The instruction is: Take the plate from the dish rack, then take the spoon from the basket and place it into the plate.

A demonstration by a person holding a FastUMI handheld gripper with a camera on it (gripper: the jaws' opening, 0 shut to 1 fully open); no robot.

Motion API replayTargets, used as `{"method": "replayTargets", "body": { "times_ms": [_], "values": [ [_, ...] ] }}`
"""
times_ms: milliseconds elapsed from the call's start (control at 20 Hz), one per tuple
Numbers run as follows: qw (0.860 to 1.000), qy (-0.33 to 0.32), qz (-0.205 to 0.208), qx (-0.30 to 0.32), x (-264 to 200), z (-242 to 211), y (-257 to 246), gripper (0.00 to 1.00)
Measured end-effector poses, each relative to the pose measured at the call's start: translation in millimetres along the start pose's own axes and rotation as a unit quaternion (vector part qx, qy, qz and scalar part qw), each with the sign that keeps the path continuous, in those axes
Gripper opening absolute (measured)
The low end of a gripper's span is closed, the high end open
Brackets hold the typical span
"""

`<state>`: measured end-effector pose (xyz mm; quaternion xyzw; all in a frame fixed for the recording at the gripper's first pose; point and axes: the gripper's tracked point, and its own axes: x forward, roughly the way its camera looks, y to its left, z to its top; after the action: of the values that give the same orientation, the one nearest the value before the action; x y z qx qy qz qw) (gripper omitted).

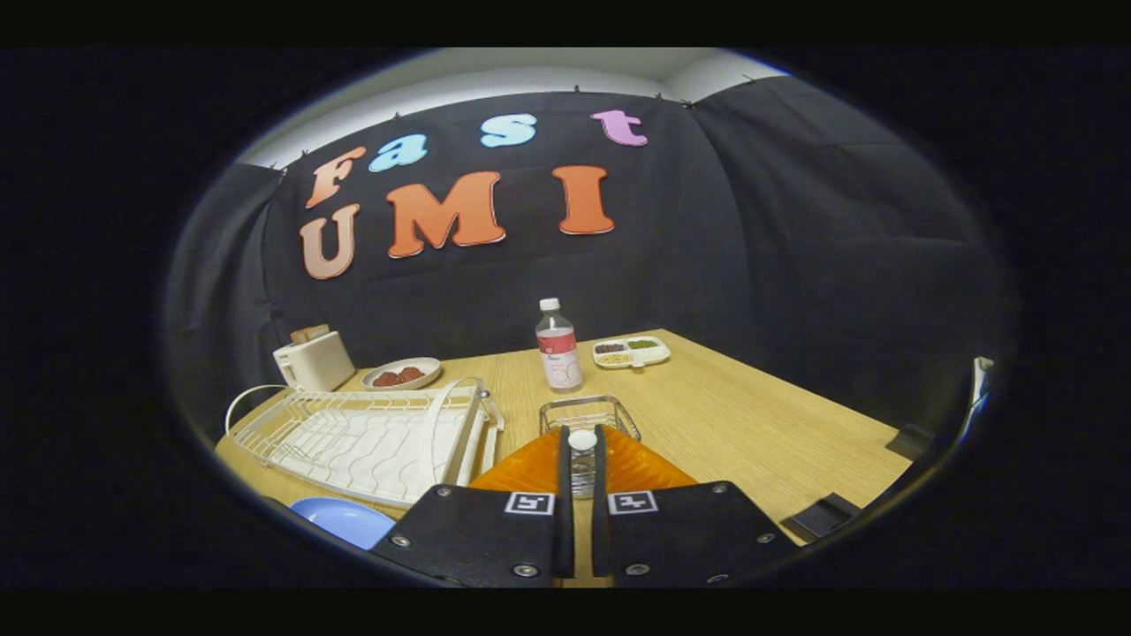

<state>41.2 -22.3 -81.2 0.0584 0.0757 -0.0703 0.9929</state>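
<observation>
We are starting at the fingers (530, 464); they are standing almost together, with only a narrow slot between them, and a slim item with a pale rounded end is sitting in that slot; we are reading it as the spoon (581, 459), clamped from both sides, though the view is too small for us to be sure of its shape. Its long axis is running along the slot, pale end forward, towards the fingertips.

Just ahead of the fingertips the wire basket (590, 413) is standing on the bench (751, 415); we are seeing nothing inside it. Left of the basket the white dish rack (362, 437) is lying with no plate in its slots; the blue plate (345, 521) is resting on the bench in front of the rack, to the left of the fingers and close in beside them.

The relation we are judging decisive: the plate is lying left of and behind the fingertips, so the coming move is probably calling for a swing leftwards and back before releasing.

Further out, a clear bottle (558, 349) with a red label is standing beyond the basket; its print is too small for us to read. Each finger is carrying a square black-and-white marker (528, 503). A toaster (314, 360), a small dish (402, 374) and a divided tray (631, 351) are sitting along the far side.
</observation>
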Motion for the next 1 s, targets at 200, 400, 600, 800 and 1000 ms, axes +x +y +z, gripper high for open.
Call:
{"method": "replayTargets", "body": {
  "times_ms": [200, 400, 600, 800, 1000],
  "values": [
    [1.0, -0.023, 0.007, -0.008, -17.7, 20.8, 7.6, 0.08],
    [0.998, -0.052, 0.002, -0.024, -47.2, 43.6, 10.3, 0.08],
    [0.997, -0.069, 0.017, -0.036, -80.5, 57.8, 25.5, 0.08],
    [0.995, -0.082, 0.05, -0.038, -113.1, 63.3, 50.7, 0.08],
    [0.991, -0.077, 0.102, -0.044, -142.3, 52.6, 88.6, 0.08]
  ]
}}
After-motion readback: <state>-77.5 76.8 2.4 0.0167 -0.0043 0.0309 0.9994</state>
